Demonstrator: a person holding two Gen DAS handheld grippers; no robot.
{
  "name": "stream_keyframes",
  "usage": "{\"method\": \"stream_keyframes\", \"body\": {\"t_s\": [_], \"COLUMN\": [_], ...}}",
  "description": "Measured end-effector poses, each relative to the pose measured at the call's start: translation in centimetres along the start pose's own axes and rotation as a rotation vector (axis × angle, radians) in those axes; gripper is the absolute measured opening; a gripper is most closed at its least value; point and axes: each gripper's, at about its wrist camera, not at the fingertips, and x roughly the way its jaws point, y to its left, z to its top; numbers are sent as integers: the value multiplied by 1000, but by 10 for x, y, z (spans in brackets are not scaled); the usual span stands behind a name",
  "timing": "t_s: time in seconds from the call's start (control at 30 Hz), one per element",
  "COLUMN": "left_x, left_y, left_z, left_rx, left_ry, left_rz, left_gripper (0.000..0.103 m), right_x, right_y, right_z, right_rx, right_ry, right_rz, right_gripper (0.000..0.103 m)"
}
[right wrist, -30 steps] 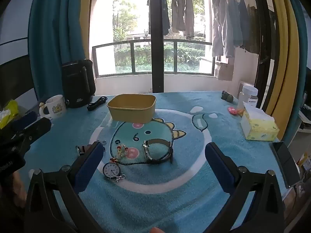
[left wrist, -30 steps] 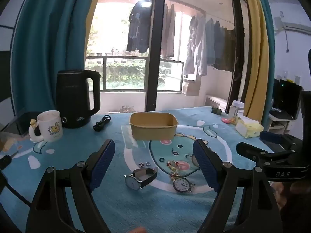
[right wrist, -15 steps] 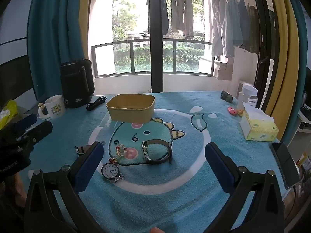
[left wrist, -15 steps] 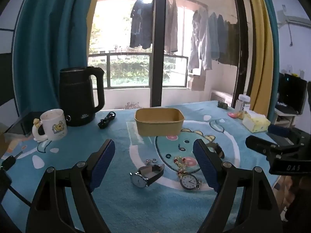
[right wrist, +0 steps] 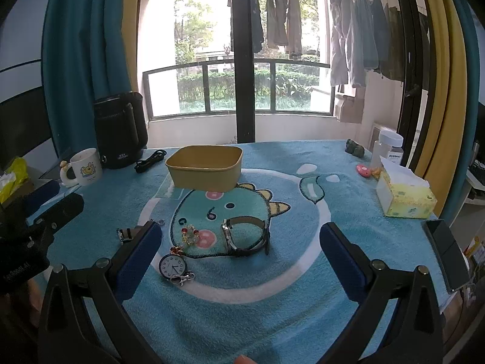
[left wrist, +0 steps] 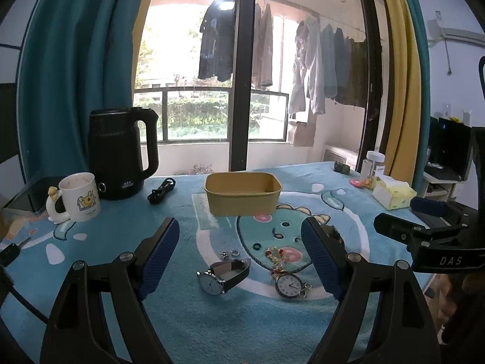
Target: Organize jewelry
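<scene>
A tan open box [left wrist: 243,192] [right wrist: 205,167] stands mid-table on a blue dinosaur mat. In front of it lie a black-strap wristwatch [left wrist: 222,275], a pocket watch with clip [left wrist: 289,285] [right wrist: 173,266], a red-and-gold brooch [left wrist: 275,254] [right wrist: 190,233], small rings [left wrist: 229,254] and a second wristwatch [right wrist: 246,236]. My left gripper [left wrist: 244,256] is open and empty, above the near watches. My right gripper [right wrist: 241,256] is open and empty, above the second wristwatch. Each gripper shows at the edge of the other's view.
A black kettle [left wrist: 119,153], a white mug [left wrist: 79,196] and a black cable [left wrist: 161,190] stand at the back left. A tissue box [right wrist: 404,194], a jar [right wrist: 389,148] and a phone [right wrist: 445,254] sit at the right edge.
The left gripper's view has swung a little, so the box and watches sit more central between its fingers. The right gripper has barely moved. Both stay open.
</scene>
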Motion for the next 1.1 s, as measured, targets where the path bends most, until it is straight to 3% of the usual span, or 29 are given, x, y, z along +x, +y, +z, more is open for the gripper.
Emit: {"method": "stream_keyframes", "body": {"t_s": [1.1], "left_x": [-9], "left_y": [14], "left_z": [2], "left_rx": [-59], "left_ry": [-17], "left_rz": [-3], "left_gripper": [85], "right_x": [4], "right_y": [6], "right_z": [-2], "right_rx": [-1], "right_ry": [0], "right_rz": [8], "right_gripper": [103]}}
